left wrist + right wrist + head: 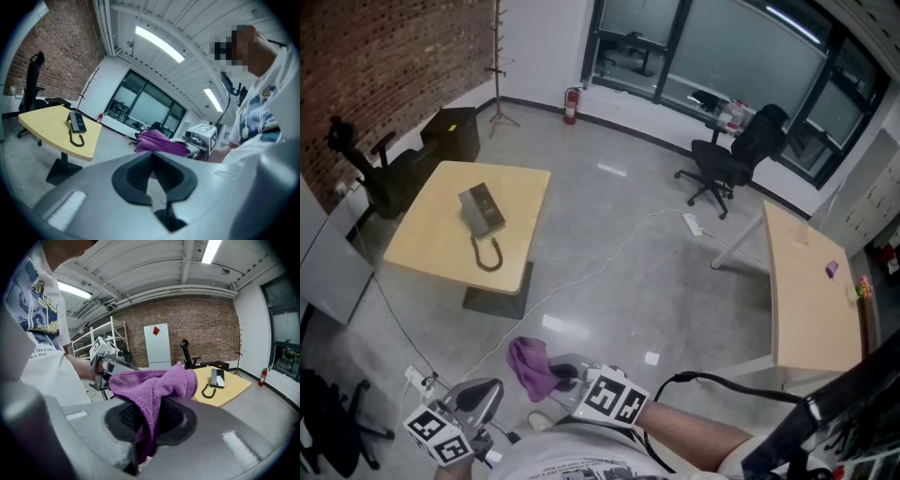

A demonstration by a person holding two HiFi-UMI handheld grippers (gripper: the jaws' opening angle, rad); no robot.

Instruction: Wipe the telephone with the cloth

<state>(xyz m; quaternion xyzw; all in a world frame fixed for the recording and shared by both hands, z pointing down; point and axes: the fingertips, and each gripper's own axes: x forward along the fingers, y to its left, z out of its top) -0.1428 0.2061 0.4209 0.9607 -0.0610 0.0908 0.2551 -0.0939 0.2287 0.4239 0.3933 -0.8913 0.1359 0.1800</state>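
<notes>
Across a wide stretch of grey floor, at the upper left of the head view, a yellow tabletop bearing the phone, with a dark loop of cord lying just below it. Well apart from that, at the bottom centre, the purple cloth, pinched in the right claw, which is clenched on a fold with the rest bunched over the top of the jaws. Down to its left, the left claw, shut tight on nothing. Approach stage by the look of it, wiping not yet begun. Best done by closing on the tabletop with the cloth leading, holding the pinch firm to keep the fold from slipping, and arriving with the loose bunch turned down onto the phone. Probably worth steadying the base with the empty left claw, to avoid shoving it along or dragging the cord over the edge. Only in the head view: the whole gap left to cover, plus a second tabletop at the right. Only in the right gripper view: cloth running down between the pads. Only in the left gripper view: jaws meeting with nothing between, the cloth merely beyond them.
</notes>
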